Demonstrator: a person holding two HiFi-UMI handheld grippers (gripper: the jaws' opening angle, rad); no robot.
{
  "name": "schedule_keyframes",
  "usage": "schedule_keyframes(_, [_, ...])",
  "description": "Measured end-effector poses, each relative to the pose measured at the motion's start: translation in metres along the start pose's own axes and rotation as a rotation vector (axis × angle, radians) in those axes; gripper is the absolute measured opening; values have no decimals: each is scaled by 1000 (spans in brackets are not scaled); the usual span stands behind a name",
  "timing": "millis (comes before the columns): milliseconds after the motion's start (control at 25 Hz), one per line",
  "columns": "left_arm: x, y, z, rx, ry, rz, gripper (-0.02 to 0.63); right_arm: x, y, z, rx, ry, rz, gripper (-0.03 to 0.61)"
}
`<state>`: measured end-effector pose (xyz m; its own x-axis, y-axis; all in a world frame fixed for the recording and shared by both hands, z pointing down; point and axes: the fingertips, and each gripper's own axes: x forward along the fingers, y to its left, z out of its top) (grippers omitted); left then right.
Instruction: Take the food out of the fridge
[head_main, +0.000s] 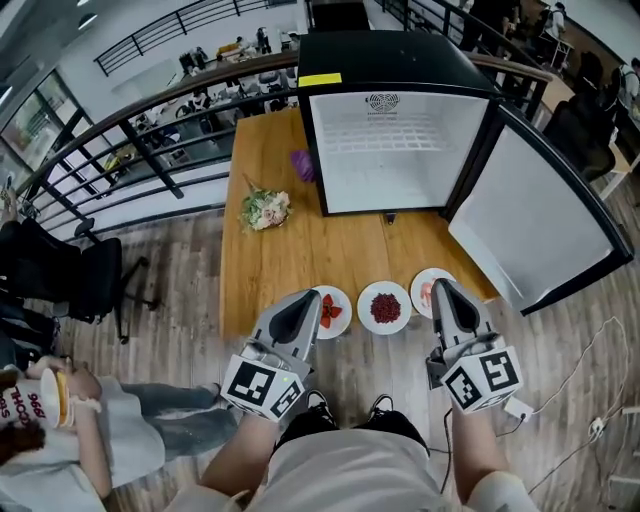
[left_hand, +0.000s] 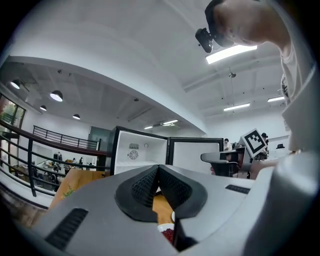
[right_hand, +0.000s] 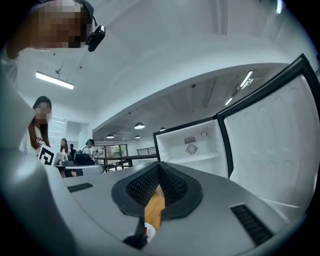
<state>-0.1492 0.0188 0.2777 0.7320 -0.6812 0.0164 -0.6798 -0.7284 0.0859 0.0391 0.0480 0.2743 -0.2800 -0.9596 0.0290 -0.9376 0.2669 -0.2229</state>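
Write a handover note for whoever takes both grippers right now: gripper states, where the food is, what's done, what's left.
The left gripper is shut and empty, above the left plate.
The right gripper is shut and empty, above the right plate.
The middle plate lies between them. All three plates sit in a row at the near edge of the table.
The fridge stands open with its door swung right, and no food shows inside.
Done: the food looks to be out.
Left: probably only shutting the door.

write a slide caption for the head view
Open empty fridge, three plates on the table, left gripper and right gripper shut.
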Motion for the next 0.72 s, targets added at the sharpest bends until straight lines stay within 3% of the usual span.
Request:
schedule_keyframes(280, [-2, 0, 20, 27, -41, 4, 6, 4, 10, 22, -68, -28, 14, 20])
schedule_keyframes(720, [-5, 5, 22, 30, -53, 6, 8, 13, 17, 22, -80, -21, 24, 18])
